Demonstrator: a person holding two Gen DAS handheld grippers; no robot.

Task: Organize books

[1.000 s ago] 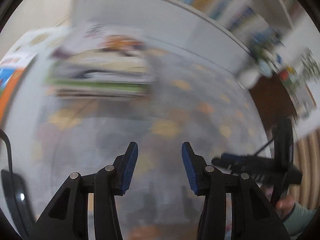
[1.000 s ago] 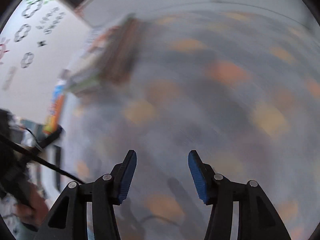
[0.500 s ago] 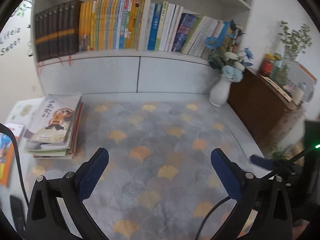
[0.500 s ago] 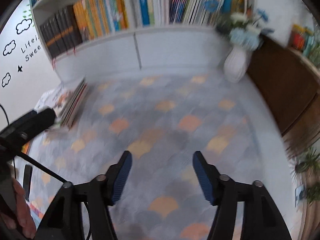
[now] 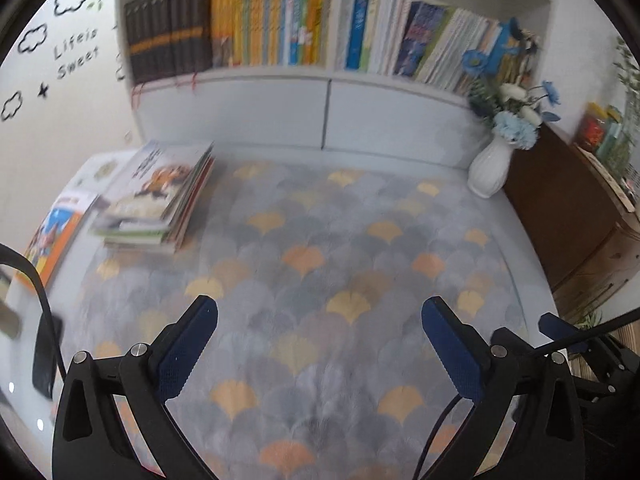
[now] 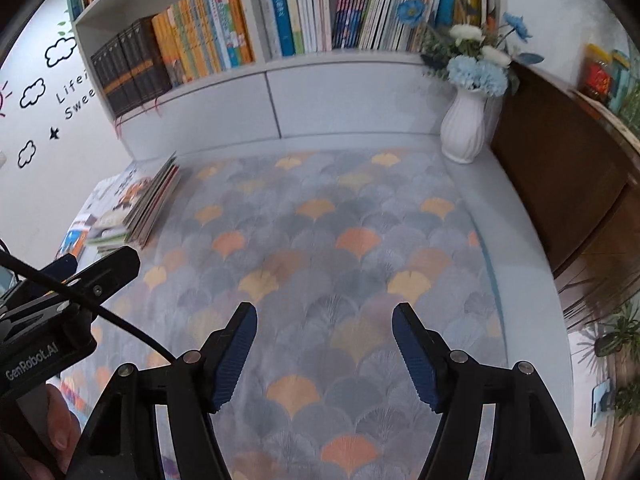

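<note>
Fan-patterned woven rug (image 5: pixel 320 280), flat stacked glossy books (image 5: pixel 160 204)

A stack of books (image 5: pixel 160 196) lies at ten o'clock on the rug (image 5: pixel 320 280), at its far left edge. More loose books (image 5: pixel 60 232) lie flat just left of the stack, off the rug. Behind the rug, at twelve o'clock, a bookshelf (image 5: pixel 332 76) holds upright rows of books. A vase (image 5: pixel 490 168) stands at two o'clock in the far right corner, beside a cabinet (image 5: pixel 568 216) running along the right side.
</note>
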